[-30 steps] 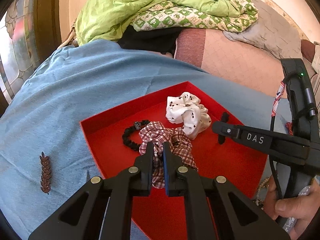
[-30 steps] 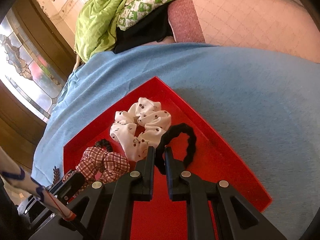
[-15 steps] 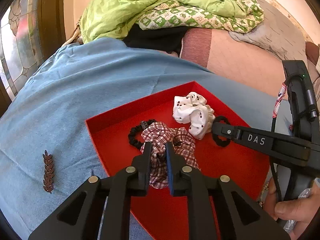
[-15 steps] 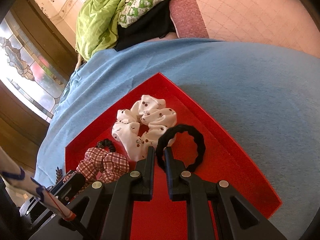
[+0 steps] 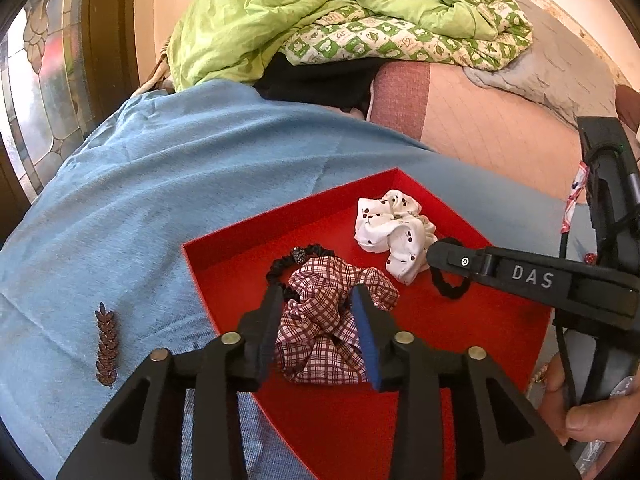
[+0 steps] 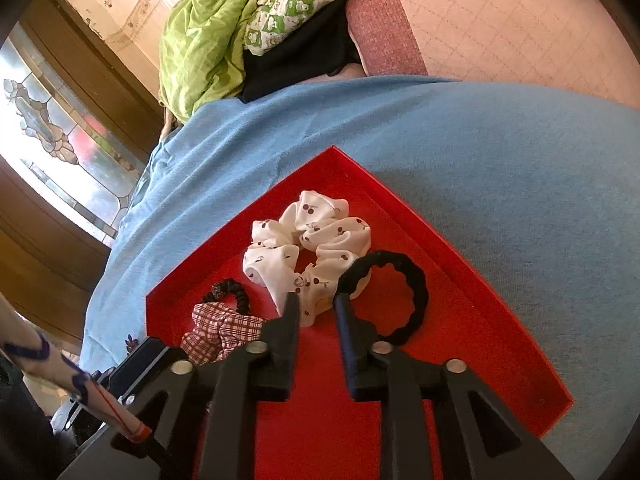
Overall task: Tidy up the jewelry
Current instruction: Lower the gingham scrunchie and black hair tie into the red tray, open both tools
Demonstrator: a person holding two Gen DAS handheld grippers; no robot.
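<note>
Red tray [image 5: 500, 320] now holds both pieces — our left gripper [image 5: 316, 304] has just been opening off the checked scrunchie [image 5: 320, 320], our right gripper [image 6: 316, 304] off the black hair tie [image 6: 404, 280]; next we likely lift clear for the leaf-shaped clip [image 5: 106, 346].

Black tool [image 5: 316, 304], blue pad, "DAS" lettering

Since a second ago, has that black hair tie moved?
Yes. The black hair tie dropped flat onto the red tray, beside the white scrunchie, as the right gripper opened.

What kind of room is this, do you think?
Probably a bedroom: a crumpled green quilt lies on a bed with a pink quilted cover, beside a stained-glass window.
</note>
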